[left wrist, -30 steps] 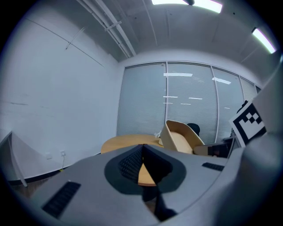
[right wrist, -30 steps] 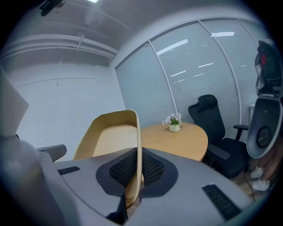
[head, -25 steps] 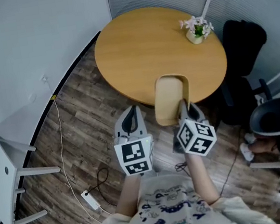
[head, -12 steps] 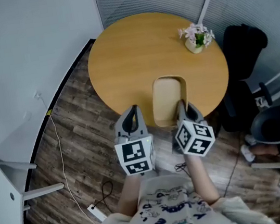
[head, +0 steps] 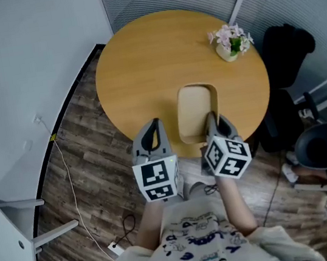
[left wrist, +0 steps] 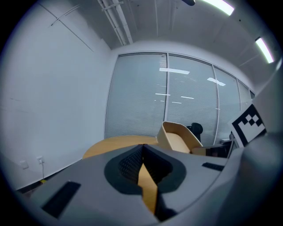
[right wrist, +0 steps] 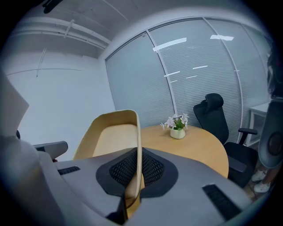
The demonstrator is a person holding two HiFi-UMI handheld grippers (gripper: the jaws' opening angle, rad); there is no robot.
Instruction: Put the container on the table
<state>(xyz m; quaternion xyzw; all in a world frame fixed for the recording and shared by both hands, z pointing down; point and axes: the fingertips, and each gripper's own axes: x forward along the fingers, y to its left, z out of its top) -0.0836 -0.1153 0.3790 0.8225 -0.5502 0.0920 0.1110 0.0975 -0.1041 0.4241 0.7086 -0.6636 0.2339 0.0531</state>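
Note:
A tan, open-topped container (head: 196, 112) hangs above the near edge of the round wooden table (head: 140, 63). My right gripper (head: 213, 126) is shut on the container's right wall, and the rim (right wrist: 138, 145) runs between its jaws in the right gripper view. My left gripper (head: 152, 136) is held to the container's left, over the table's front edge. Its jaws meet at the tips with nothing between them (left wrist: 142, 152). In the left gripper view the container (left wrist: 177, 137) shows to the right, apart from the left gripper.
A small pot of pink flowers (head: 230, 39) stands at the table's far right. A black office chair (head: 283, 52) stands beside the table on the right. A white cable and power strip (head: 114, 248) lie on the wood floor at left. A white desk (head: 22, 210) stands at far left.
The table has drawn nearer and lower in the head view. Both grippers and the container now reach further over its front edge. The right gripper's hold is unchanged.

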